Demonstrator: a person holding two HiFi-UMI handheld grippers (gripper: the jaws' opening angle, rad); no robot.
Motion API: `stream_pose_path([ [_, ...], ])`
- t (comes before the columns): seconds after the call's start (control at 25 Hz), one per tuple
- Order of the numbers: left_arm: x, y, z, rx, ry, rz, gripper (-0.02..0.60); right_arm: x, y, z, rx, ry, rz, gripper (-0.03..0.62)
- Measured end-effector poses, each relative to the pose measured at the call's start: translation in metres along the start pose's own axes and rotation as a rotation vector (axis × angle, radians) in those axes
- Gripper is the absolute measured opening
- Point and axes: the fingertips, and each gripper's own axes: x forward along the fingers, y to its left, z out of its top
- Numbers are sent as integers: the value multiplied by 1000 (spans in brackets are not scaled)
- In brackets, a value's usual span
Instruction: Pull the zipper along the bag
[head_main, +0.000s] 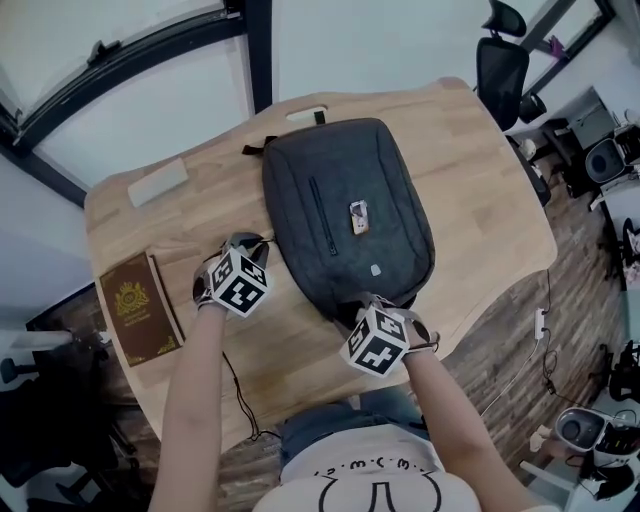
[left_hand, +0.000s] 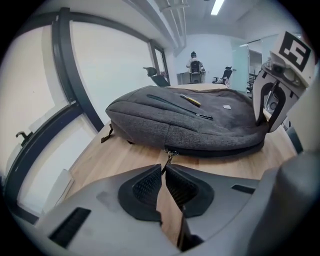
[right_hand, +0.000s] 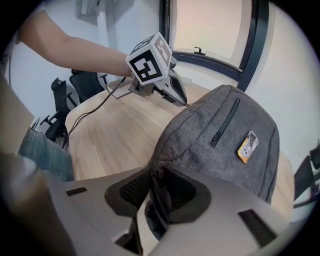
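Zipper pull (left_hand: 169, 156) sits at the very tips of the left gripper (left_hand: 164, 169), whose jaws are closed on the tab; the slider lies just ahead of those tips, on the side seam of the grey backpack (head_main: 350, 215). The right gripper (right_hand: 152, 176) is clamped on a bunched fold of fabric (right_hand: 156, 200) at the backpack's near end, its jaws part-way apart around the cloth; the left gripper stands ahead of it and to its left. The backpack lies flat on the wooden table (head_main: 480, 170), ahead of both grippers.

Recommended procedure:
- Hold the right gripper fixed as the anchor, so the bag cannot slide.
- Draw the left gripper along the zipper track (left_hand: 215, 150), in line with the teeth rather than lifting away; follow the seam's curve by turning the wrist.
- Keep the squeeze firm, since the thin tab is held only at the tips; pause if fabric puckers ahead of the slider.
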Motion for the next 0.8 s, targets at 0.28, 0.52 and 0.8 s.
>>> stream_pose_path([
  [0.28, -4, -5, -1, -26, -22, -4, 31, 3, 0, -1, 6, -11, -19, 149],
  [0.52, -23, -22, -7, -20, 12, -17, 177, 5, -1, 3, 25, -53, -39, 152],
  [0.8, -70, -51, 17, -215, -104, 97, 207, -27, -11, 10, 120, -271, -24, 172],
])
